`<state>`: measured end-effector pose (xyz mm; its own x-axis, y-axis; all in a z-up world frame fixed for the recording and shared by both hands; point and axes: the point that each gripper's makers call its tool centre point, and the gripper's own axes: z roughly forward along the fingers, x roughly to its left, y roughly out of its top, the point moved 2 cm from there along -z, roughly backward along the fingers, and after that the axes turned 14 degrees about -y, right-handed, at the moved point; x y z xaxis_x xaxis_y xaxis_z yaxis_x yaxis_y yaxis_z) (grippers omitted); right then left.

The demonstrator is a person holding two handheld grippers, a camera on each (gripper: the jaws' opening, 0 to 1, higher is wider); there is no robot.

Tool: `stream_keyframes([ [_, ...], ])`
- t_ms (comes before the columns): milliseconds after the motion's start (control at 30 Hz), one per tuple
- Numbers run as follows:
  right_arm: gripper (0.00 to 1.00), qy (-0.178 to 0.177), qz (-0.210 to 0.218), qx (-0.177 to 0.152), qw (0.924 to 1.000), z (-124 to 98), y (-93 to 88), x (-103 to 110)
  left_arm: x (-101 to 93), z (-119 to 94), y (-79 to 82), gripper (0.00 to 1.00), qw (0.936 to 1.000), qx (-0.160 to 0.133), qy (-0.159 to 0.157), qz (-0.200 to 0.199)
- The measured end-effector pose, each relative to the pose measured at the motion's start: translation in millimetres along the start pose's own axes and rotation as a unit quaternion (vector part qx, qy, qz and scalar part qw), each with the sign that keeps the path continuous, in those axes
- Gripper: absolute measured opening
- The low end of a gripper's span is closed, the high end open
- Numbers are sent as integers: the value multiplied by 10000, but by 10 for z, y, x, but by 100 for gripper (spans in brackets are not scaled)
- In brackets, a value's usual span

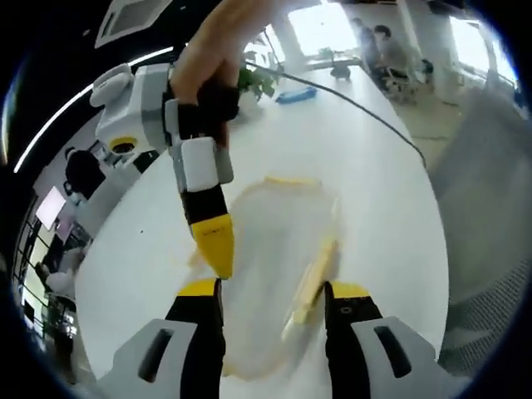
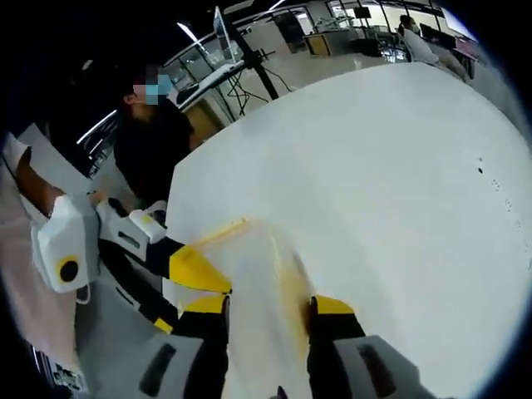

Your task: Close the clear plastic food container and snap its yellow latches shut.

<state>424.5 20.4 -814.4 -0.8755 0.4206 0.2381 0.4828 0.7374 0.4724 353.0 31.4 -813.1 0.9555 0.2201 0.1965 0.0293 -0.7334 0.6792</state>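
1. On the white table [image 1: 391, 208], the clear plastic food container [image 1: 274, 274] lies blurred between the jaws of the left gripper [image 1: 273, 303], which stand wide apart on either side of it; whether they touch it I cannot tell.
2. Yellow latches [image 1: 314, 278] show along the container's right side and far edge; blur hides whether any is snapped, so I judge the lid down or nearly down, with the latching not yet shown as done.
3. From the upper left of the left gripper view, the right gripper [image 1: 214, 237] comes in with its yellow tip at the container's left edge.
4. Seen in the right gripper view, that gripper's jaws stand apart around the container [image 2: 266, 283], with the left gripper [image 2: 195, 270] just beside it.
5. Open table spreads well beyond the container on the far side; the near table edge lies close to the grippers, and a person [image 2: 154, 141] stands just past it.
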Motion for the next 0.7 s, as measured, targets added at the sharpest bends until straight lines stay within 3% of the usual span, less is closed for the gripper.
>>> stream_keyframes([
  [300, 32, 333, 34, 290, 9990, 39, 4, -2, 36, -14, 19, 42, 9998, 41, 41, -189],
  [333, 32, 313, 283, 591, 9974, -11, -74, 40, 5, -19, 20, 42, 9997, 114, 34, -233],
  [367, 32, 444, 91, 330, 9984, 11, -2, 60, -5, -16, 41, 42, 9997, 73, 33, -210],
  [700, 34, 329, 10, 2, 9995, 1, 8, 52, 6, -12, 50, 43, 9998, 50, 92, -187],
])
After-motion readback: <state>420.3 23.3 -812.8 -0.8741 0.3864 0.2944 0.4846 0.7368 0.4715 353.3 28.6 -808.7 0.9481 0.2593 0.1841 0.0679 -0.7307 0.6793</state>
